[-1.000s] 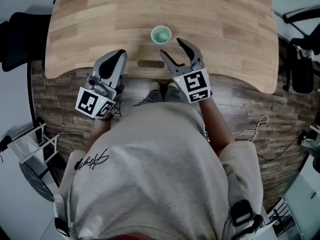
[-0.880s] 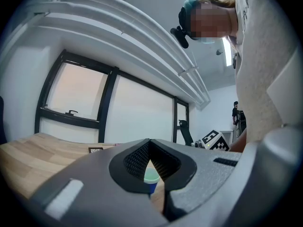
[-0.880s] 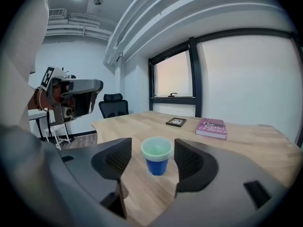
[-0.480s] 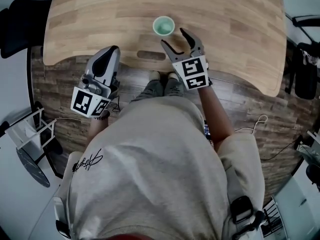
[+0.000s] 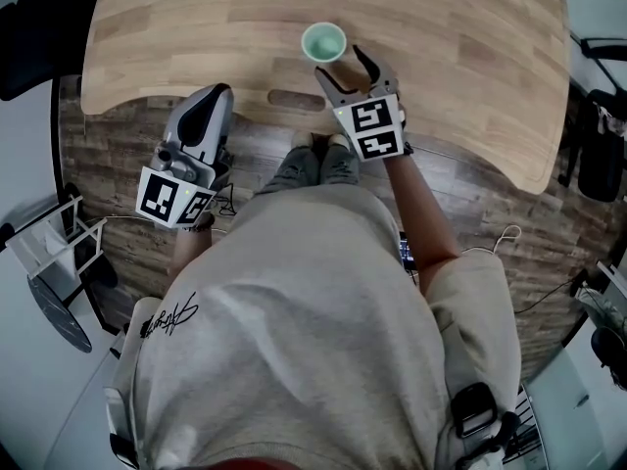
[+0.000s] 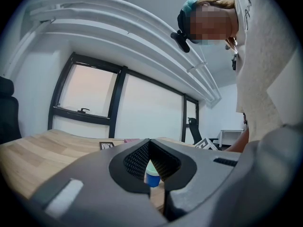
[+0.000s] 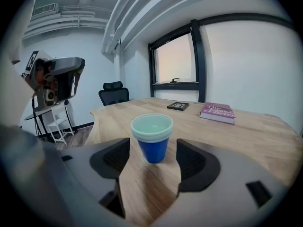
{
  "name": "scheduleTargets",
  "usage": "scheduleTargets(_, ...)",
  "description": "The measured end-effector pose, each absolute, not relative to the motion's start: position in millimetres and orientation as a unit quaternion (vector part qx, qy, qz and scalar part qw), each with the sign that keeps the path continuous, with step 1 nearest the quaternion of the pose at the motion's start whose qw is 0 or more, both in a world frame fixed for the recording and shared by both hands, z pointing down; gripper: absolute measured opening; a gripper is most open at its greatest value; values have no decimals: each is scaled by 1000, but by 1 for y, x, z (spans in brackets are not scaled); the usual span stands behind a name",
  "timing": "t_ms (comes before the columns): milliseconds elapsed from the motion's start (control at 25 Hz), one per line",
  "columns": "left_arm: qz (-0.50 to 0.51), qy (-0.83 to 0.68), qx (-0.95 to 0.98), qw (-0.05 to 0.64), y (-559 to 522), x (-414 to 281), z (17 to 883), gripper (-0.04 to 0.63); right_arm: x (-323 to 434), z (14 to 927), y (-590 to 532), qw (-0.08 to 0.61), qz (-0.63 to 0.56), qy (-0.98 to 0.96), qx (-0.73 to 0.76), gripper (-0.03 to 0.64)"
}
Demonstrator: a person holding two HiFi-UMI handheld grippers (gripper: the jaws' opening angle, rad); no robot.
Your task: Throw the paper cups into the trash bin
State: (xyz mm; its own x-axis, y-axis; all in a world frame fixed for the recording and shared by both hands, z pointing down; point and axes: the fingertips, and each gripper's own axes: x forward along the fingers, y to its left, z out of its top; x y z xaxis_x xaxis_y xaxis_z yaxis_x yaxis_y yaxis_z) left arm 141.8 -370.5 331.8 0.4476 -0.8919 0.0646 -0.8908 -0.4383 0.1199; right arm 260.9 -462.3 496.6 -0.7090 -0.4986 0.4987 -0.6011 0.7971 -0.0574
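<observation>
A blue paper cup with a pale green inside stands upright near the front edge of the wooden table. My right gripper is just short of it, open wide, with nothing between its pads. In the right gripper view the cup stands centred just ahead of the gripper. My left gripper hangs shut and empty by the table's edge, to the left. Its shut tips point at the cup, which shows through the slit below them. No trash bin is in view.
A pink book and a small dark picture frame lie at the far side of the table. A black office chair stands beyond the table's end. A white rack is on the floor to my left.
My right gripper has moved forward up to the cup and its jaws have spread wider. The left gripper has stayed shut by the table edge.
</observation>
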Motion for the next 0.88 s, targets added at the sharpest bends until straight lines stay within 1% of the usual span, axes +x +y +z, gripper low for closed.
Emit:
scheduleTargets(240,1,-535,842,72,-365,138,333,3,255,510,-466,253,105,-915,295,282)
scheduleTargets(880,7,-569,819,76,-356,116,334,3,233,519,-481,251,101,-918,290,284)
